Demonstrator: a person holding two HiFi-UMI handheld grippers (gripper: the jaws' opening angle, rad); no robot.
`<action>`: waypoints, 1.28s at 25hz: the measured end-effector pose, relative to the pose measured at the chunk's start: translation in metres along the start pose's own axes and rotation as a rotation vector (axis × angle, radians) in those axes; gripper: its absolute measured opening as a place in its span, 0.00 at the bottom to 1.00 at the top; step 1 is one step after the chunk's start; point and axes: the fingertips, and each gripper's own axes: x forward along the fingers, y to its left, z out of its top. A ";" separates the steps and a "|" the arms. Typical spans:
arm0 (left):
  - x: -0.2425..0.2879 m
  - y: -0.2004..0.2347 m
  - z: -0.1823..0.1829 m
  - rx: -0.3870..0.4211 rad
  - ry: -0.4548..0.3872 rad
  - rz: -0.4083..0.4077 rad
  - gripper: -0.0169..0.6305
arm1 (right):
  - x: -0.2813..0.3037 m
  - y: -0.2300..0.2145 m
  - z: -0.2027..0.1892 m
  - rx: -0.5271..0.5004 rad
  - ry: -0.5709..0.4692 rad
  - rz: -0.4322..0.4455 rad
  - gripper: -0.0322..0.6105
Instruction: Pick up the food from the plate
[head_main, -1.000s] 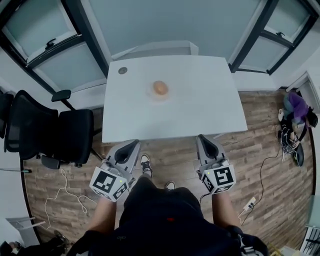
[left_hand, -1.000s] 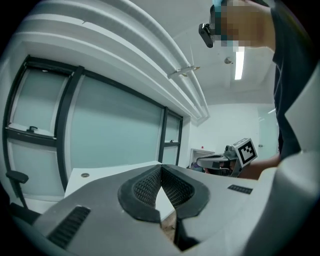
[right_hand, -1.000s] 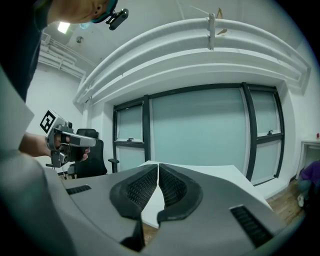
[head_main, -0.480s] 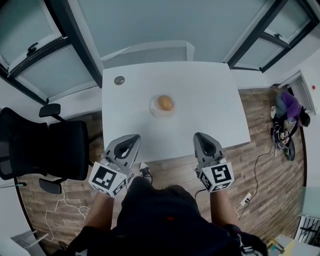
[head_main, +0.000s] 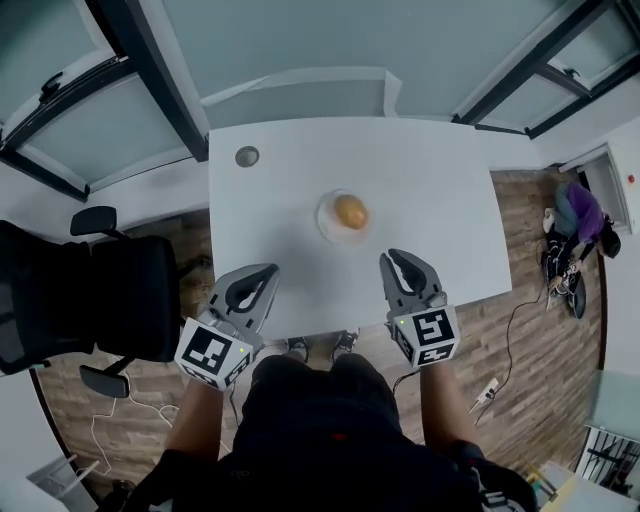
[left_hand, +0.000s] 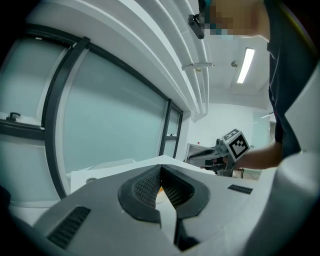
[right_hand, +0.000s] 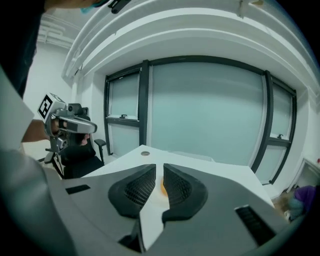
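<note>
A round orange piece of food (head_main: 350, 211) lies on a small clear plate (head_main: 328, 222) near the middle of the white table (head_main: 430, 190). Both grippers hover at the table's near edge, short of the plate and empty. My left gripper (head_main: 263, 272) is to the plate's lower left with its jaws closed together (left_hand: 160, 170). My right gripper (head_main: 397, 259) is to the plate's lower right, also shut (right_hand: 159, 170). In the right gripper view a sliver of the orange food (right_hand: 163, 188) shows through the slit between the jaws.
A round grey cable grommet (head_main: 247, 156) sits at the table's far left corner. A black office chair (head_main: 100, 295) stands left of the table. A purple bag and cables (head_main: 578, 215) lie on the wood floor at right. Glass partitions rise behind the table.
The person has stepped up to the table: plate and food now sit nearer, and both grippers have come forward from over the floor to the table's near edge. Jaws stay closed.
</note>
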 end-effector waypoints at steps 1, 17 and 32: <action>0.004 0.000 -0.004 -0.011 0.009 -0.002 0.06 | 0.011 -0.003 -0.001 -0.029 0.009 0.000 0.11; 0.033 0.015 -0.034 -0.122 0.105 0.162 0.06 | 0.188 -0.046 -0.110 -0.024 0.274 0.207 0.62; 0.034 0.018 -0.037 -0.144 0.115 0.182 0.06 | 0.189 -0.048 -0.081 -0.047 0.116 0.165 0.62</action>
